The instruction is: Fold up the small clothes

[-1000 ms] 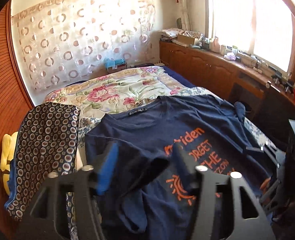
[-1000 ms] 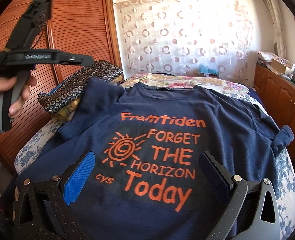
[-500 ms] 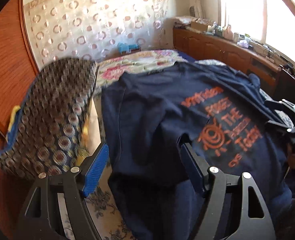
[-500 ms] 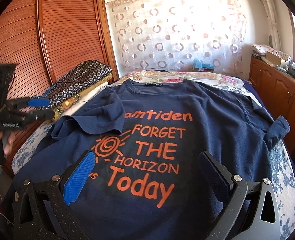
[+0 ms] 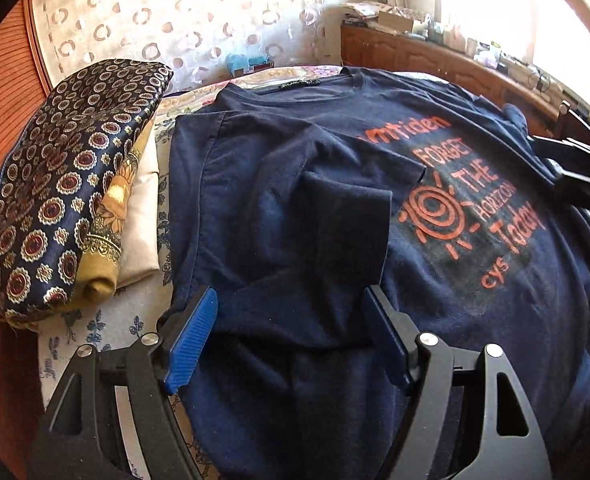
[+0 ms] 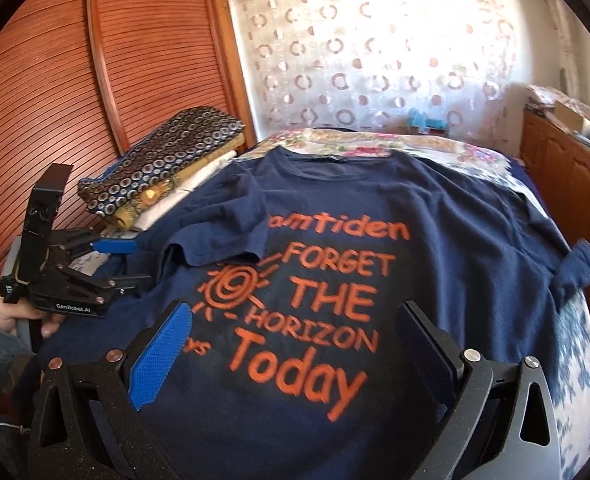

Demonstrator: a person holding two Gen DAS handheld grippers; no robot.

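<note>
Risk: navy cotton T-shirt with orange print [image 6: 375, 280], spread flat on the bed beside the patterned folded-fabric stack [image 5: 67, 184], has its sleeve flopped loosely inward, and both the left gripper [image 5: 291, 332] (jaws just widened, empty) and the right gripper [image 6: 295, 356] are wide open, so grabbing the side edge may drag that sleeve askew.

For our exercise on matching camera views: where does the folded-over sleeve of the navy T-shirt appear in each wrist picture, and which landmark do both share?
Left wrist view: the folded-over sleeve lies at centre, just beyond the open tongs, left of the orange sun print.
Right wrist view: the sleeve sits left of centre, above the sun print.
Shared landmark: the patterned fabric stack left of the shirt.
</note>
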